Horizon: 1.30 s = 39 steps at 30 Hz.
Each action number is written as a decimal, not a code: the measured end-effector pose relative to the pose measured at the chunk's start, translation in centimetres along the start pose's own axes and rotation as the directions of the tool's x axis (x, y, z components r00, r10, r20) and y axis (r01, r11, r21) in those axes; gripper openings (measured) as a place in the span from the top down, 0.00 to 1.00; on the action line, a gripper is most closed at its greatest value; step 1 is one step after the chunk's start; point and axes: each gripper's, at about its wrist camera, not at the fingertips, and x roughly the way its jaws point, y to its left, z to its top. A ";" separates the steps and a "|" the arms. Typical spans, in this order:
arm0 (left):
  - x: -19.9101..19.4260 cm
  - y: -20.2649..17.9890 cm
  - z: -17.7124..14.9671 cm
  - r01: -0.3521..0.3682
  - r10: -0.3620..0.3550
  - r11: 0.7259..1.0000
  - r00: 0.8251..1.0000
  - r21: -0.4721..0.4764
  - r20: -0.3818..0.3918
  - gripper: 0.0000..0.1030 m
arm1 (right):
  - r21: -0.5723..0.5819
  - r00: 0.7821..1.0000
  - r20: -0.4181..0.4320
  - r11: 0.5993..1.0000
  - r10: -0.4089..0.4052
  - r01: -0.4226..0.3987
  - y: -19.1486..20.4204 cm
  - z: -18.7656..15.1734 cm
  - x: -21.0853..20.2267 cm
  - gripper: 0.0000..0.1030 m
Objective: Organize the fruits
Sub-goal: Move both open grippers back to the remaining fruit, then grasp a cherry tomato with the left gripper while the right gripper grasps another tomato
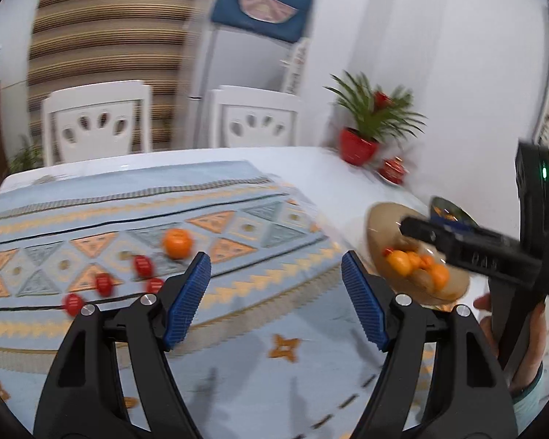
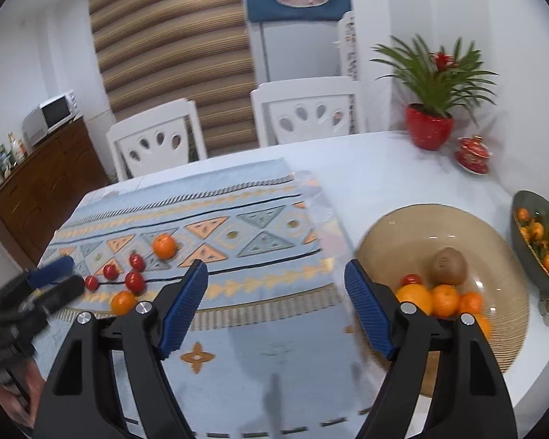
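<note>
Hovering left gripper: fingers spreading wide, grasping nothing
Right gripper: fingers gaping, touching nothing
Fruits: tomatoes, oranges lying left on cloth; others sitting in right tan bowl

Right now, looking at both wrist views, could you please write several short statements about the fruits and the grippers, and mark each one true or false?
1. A kiwi lies in the tan bowl. True.
2. Both the left gripper and the right gripper hold fruit. False: both are open and empty.
3. Small red fruits lie on the patterned cloth. True.
4. All oranges are in the bowl. False: an orange still rests on the cloth.
5. The potted plant stands in a blue pot. False: the pot is red.
</note>
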 end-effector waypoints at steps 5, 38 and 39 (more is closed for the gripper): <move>-1.7 6.1 0.6 -0.062 0.067 0.991 0.997 -0.115 0.036 0.28 | -0.042 0.999 -0.033 0.998 0.041 -0.043 3.5 -0.3 2.1 0.26; 6.3 20.5 -5.6 -0.341 0.277 0.905 0.927 -0.256 -0.254 0.29 | -0.008 0.907 -0.277 0.943 0.319 -0.334 17.6 -4.9 18.5 0.35; 6.3 20.4 -5.6 -0.347 0.285 0.905 0.924 -0.248 -0.255 0.30 | -0.007 0.907 -0.277 0.943 0.318 -0.332 17.7 -4.9 18.6 0.35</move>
